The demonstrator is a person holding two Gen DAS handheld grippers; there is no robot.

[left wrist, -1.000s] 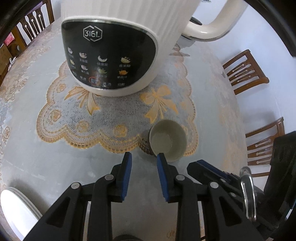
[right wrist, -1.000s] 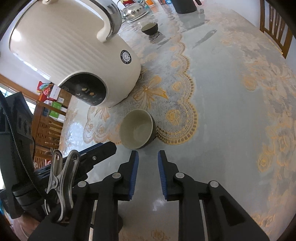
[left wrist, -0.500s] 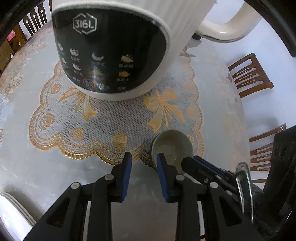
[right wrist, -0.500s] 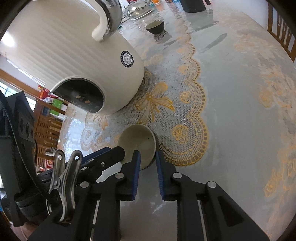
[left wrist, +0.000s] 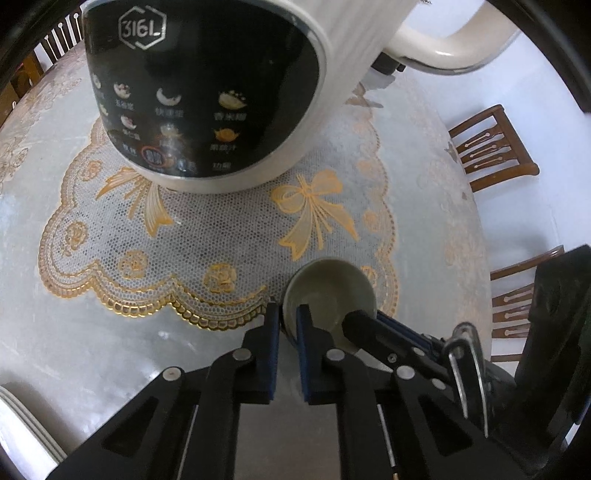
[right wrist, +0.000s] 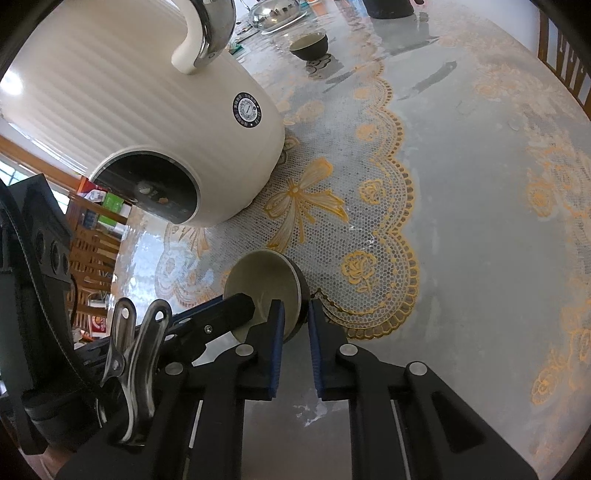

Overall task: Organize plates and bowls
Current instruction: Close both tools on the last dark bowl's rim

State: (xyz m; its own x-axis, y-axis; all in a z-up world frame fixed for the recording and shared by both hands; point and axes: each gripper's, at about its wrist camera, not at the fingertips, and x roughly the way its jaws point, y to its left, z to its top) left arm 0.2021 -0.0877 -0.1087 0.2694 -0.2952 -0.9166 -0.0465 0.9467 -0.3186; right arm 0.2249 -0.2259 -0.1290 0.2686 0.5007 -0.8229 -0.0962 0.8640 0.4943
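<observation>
A small bowl (left wrist: 332, 291), pale green inside and dark outside, sits at the near edge of the lace mat (left wrist: 229, 236). My left gripper (left wrist: 287, 314) straddles the bowl's left rim; its jaws are closing, and the blue pads press on the wall. In the right wrist view the same bowl (right wrist: 262, 277) has its right wall between the pads of my right gripper (right wrist: 295, 314), whose jaws are also closing on it. Each view shows the other gripper's finger reaching over the opposite rim. A second dark bowl (right wrist: 308, 44) stands far back on the table.
A large cream rice cooker (left wrist: 207, 92) stands on the mat just behind the bowl. White stacked plates (left wrist: 18, 424) lie at the near left table edge. A steel lid (right wrist: 277, 11) sits far back. Wooden chairs (left wrist: 491, 147) line the table's right side.
Both grippers moved forward to the bowl and closed their jaws over its rim from opposite sides. The bowl stays in its place on the mat.
</observation>
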